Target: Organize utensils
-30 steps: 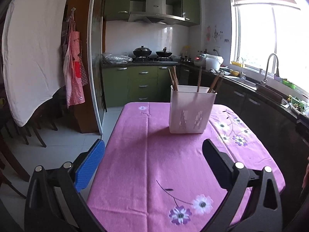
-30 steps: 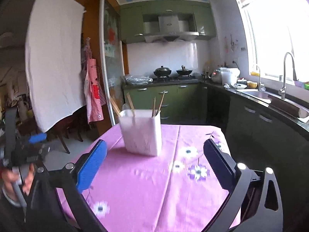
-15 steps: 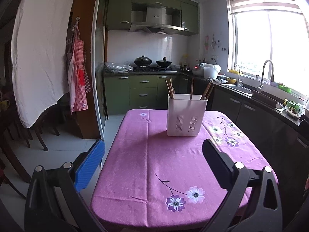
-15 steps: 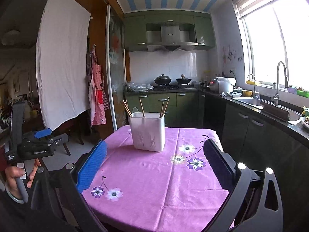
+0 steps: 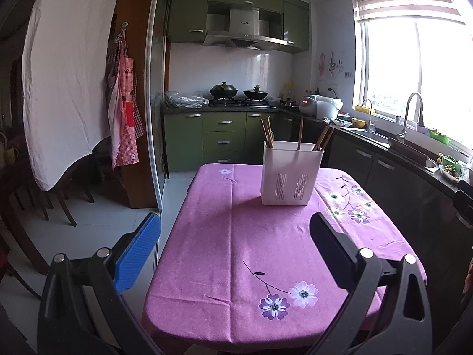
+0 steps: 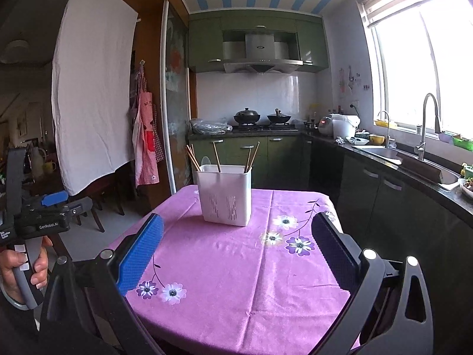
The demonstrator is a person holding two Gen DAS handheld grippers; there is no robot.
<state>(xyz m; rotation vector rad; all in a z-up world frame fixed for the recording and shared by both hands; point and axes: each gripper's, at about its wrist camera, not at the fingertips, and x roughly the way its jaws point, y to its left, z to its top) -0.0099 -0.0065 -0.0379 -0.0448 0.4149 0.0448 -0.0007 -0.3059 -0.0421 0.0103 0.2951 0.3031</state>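
We hold both tools back from the table [image 5: 224, 266], low over its near edge, and the white utensil holder [image 5: 291, 174] stands upright on the purple cloth toward the far end, well apart from either set of jaws. Our left gripper [image 5: 233, 251] has its jaws wide apart with nothing between them, and the holder lies ahead of it and a little to its right side. Our right gripper [image 6: 236, 251] is likewise spread and empty, and from it the holder [image 6: 226, 196] sits almost dead ahead, only slightly toward its blue finger. The chopsticks [image 5: 268, 131] stand on end in the holder, their long axes near vertical and leaning outward in separate groups; a pale spoon-like piece [image 6: 206, 161] shows at the rim in the right view. We cannot tell which tool is nearer; the right looks better lined up. We see no loose utensil on the cloth, so we judge the sorting close to done
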